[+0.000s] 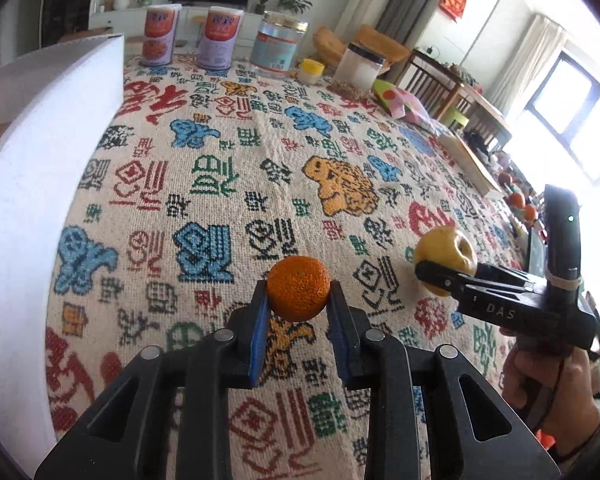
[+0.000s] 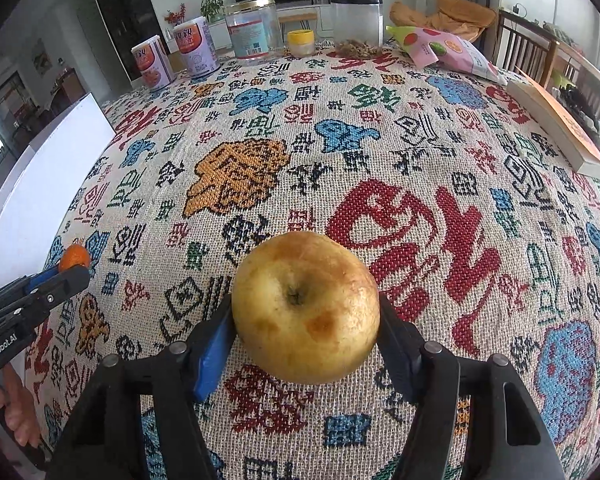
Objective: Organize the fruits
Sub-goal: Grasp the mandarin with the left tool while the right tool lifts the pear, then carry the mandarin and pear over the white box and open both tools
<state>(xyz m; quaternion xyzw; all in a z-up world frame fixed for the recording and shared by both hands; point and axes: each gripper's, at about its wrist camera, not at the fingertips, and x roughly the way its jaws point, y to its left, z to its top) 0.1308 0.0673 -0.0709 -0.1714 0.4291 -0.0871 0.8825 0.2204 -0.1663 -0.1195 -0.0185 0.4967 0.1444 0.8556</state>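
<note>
A small orange [image 1: 298,289] sits clamped between the blue pads of my left gripper [image 1: 298,300], lifted a little above the patterned tablecloth [image 1: 228,160]. In the right wrist view that orange [image 2: 73,258] shows at the far left with the left gripper [image 2: 60,276] around it. A yellow apple [image 2: 306,306] with brown bruises is pressed between the fingers of my right gripper [image 2: 306,320], stem hollow facing the camera. From the left wrist view the apple [image 1: 446,256] appears at the right, held by the right gripper [image 1: 440,276] in a person's hand [image 1: 548,392].
A white box [image 1: 40,168] stands along the left edge of the table. At the far edge are two purple cans [image 1: 220,38], a clear jar [image 1: 278,42], a yellow-lidded pot [image 1: 311,71], a black-lidded jar [image 1: 360,66] and a snack bag [image 2: 448,50]. A book [image 2: 560,128] lies at the right.
</note>
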